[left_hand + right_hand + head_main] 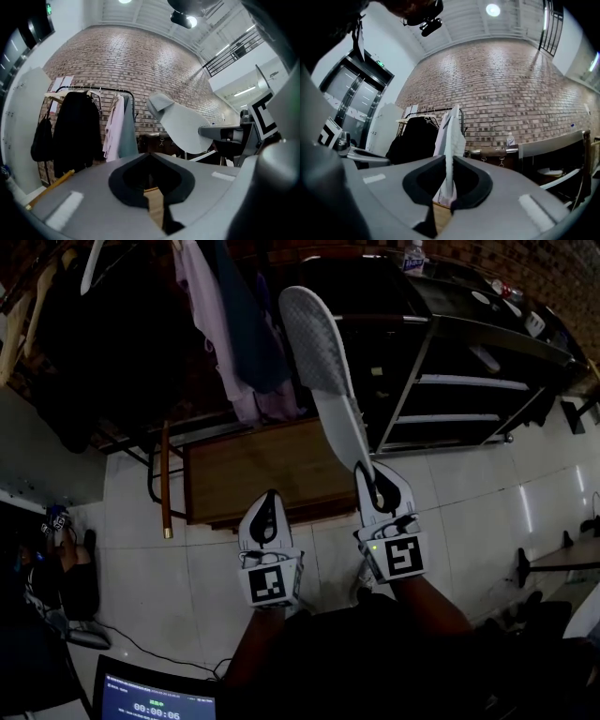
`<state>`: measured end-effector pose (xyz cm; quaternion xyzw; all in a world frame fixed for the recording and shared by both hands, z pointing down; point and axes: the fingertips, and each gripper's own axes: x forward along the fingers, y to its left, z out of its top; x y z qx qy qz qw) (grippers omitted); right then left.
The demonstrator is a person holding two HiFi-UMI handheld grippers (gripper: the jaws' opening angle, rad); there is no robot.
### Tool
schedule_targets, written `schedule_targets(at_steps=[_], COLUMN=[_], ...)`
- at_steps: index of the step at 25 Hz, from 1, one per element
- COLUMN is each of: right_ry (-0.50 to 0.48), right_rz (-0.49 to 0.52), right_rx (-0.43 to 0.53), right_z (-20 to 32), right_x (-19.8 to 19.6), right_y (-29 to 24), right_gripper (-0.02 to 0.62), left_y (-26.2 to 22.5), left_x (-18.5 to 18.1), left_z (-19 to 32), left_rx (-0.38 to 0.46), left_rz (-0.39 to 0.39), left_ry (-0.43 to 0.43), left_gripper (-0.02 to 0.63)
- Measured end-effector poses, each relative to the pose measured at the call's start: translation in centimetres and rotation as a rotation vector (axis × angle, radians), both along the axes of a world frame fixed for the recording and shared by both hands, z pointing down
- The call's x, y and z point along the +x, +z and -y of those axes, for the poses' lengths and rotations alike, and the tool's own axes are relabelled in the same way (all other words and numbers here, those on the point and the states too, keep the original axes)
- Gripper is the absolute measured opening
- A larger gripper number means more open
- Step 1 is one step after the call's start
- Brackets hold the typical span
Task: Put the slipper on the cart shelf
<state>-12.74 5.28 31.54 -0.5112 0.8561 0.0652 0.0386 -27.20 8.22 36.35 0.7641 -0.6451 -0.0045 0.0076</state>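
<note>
Clamped narrow in the right gripper point(367, 472): a thin, flat white slipper with a dotted sole point(321, 357), long axis pointing up and away, toe just left of the black metal shelved cart point(469, 329). Left gripper point(270, 498) closed on nothing, farther from the cart.

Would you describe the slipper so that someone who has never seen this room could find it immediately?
Start at the black shelved cart against the brick wall; left of it, in mid-air, the right gripper has its jaws shut on one end of the slipper. It is the pale, flat sole with a dotted texture, unlike the soft clothes hanging further left.
</note>
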Motion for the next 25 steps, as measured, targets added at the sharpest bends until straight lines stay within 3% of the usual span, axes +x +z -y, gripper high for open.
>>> schedule_targets(at_steps=[20,25], right_ry=[0.003,0.003], right_rz=[-0.022,-0.018], right_rx=[0.005,-0.019], right_z=[-1.3,-0.8], right_x=[0.8,1.9], right_y=[0.0,0.7], right_gripper=[0.032,0.032], left_y=[-0.6,-1.2], left_x=[-1.5,-0.2], left_z=[-0.2,0.2], left_rx=[-0.03,-0.026], left_rz=[0.023,0.03], left_ry=[-0.087,-0.082], left_gripper=[0.017,0.017])
